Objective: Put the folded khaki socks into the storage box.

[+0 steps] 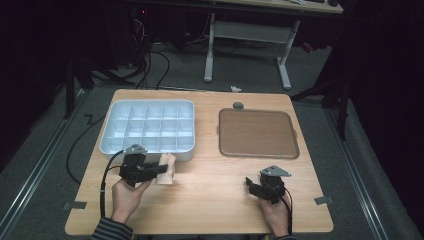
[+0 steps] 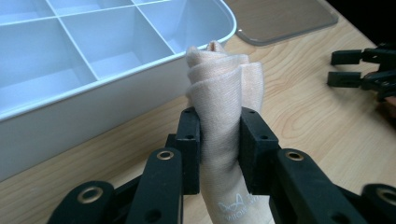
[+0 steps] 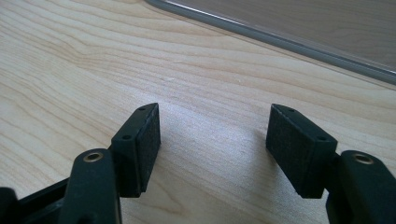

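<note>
My left gripper is shut on a rolled beige cloth, which sticks up between the pads beside the white compartment tray. From above, the left gripper holds the cloth just in front of the tray's near right corner. My right gripper stands open over bare wood with nothing between its pads. In the high view the right gripper rests low near the table's front right, and in the left gripper view it shows as the right gripper at the far right.
A flat brown lid lies at the back right of the wooden table; its transparent rim runs past the right gripper. The tray holds several compartments. A small grey disc sits behind the lid. Tape marks flag the table's front corners.
</note>
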### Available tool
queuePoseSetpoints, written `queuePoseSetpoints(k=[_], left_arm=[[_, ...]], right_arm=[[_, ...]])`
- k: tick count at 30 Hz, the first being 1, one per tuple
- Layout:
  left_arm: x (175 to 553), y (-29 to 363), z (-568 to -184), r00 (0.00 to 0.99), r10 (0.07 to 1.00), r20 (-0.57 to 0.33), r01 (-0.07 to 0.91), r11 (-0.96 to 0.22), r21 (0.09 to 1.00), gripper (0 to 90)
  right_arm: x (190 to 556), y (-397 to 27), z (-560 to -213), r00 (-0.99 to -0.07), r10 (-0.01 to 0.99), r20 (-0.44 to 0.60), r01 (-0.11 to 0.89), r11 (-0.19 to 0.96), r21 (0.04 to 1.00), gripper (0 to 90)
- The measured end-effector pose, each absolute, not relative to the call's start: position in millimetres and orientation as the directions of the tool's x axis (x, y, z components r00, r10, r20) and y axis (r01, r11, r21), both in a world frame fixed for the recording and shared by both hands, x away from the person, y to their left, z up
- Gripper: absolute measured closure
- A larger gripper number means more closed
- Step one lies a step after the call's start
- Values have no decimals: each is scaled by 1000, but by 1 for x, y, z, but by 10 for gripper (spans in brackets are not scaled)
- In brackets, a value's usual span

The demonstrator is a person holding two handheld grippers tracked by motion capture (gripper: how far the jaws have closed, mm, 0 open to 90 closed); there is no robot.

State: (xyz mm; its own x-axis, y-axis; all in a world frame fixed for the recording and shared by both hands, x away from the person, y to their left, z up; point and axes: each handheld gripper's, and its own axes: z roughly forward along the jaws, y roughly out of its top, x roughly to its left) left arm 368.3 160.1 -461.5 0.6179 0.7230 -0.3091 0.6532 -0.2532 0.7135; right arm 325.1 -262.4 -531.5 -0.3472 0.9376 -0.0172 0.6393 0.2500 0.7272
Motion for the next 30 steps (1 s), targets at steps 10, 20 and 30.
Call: queuePoseSetpoints(k=[10,20,30], left_arm=[[369,173,-454,607,730,-314,650,-229,725,719],[377,184,-442,603,733,-316,652,-223,725,723],[383,186,-434,603,733,-315,646,-217,731,723]], right_arm=[[325,-263,-531,-348,937,-16,639,249,727,352],[325,-262,-531,-346,938,-15,640,248,727,357],[325,-262,-531,-346,938,-15,640,248,727,356]])
